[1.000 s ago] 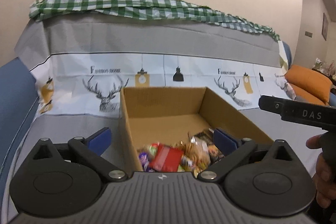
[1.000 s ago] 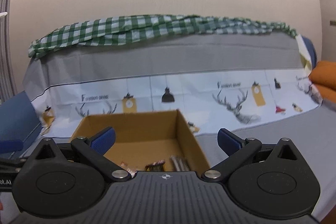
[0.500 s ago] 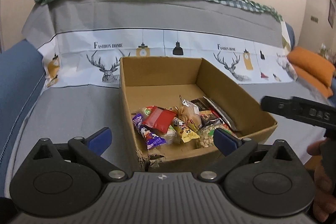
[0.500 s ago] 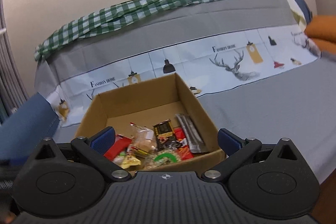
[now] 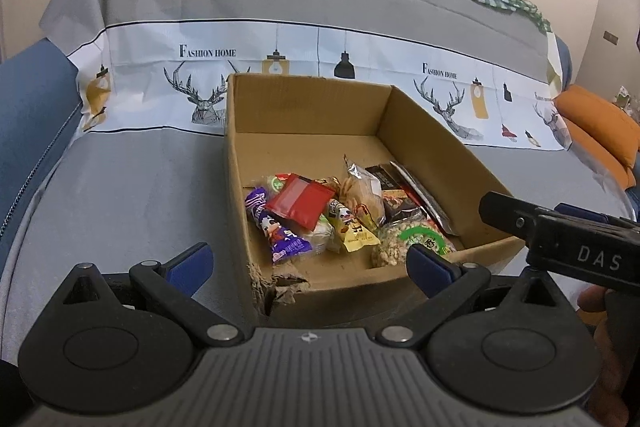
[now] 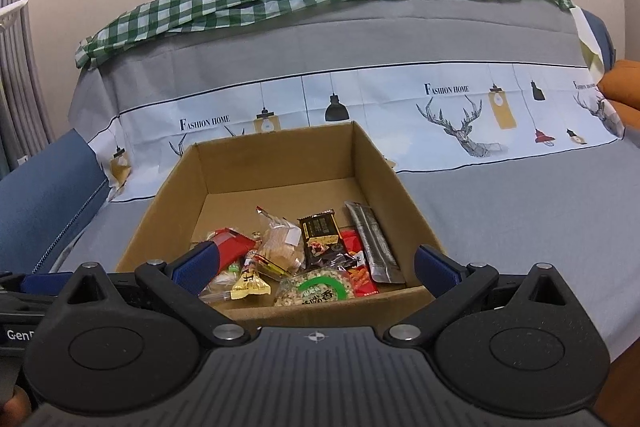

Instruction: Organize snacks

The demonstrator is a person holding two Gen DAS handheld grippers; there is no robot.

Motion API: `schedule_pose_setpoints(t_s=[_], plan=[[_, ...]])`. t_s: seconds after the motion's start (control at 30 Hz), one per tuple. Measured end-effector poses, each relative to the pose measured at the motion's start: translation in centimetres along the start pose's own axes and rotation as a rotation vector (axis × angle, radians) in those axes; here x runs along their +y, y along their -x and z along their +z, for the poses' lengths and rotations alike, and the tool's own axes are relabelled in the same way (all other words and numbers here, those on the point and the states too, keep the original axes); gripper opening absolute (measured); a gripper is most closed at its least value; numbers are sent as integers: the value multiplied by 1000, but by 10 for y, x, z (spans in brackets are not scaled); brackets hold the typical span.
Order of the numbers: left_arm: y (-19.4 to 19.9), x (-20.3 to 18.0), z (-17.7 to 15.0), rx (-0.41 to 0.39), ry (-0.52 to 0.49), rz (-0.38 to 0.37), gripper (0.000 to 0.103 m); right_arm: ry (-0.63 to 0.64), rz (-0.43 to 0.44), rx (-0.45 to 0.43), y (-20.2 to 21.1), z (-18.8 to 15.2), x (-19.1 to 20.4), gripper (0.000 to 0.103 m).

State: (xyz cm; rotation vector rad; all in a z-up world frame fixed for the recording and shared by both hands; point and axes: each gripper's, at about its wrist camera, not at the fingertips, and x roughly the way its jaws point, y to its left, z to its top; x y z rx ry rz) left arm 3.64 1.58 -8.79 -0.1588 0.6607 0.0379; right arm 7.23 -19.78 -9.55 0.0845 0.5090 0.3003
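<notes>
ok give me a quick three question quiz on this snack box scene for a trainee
1. True or false: the left claw is shut on a snack.
2. Which packet lies along the box's right wall in the right wrist view? A) purple packet B) long grey packet C) yellow packet
3. Fill in: the red packet lies partly on top of the ______ packet.

Key
1. False: both the left claw and the right claw are open and hold nothing.
2. B, the long grey packet.
3. Purple: the red one overlaps the purple packet in the left wrist view.
</notes>
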Motion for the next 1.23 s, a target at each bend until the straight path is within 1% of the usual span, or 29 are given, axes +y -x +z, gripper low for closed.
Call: schedule_pose_setpoints(t_s=[0.67,1.0,1.23], plan=[[-1,3,0,15,17,16,103,5,-5,6,-2,0,1,102],[-1,2,-2,12,-3,9,103,16,-8,12,-4,-3,0,102],[3,-4,-3,-19,-41,-4,103,19,-12,15,-5,-3,2,102]])
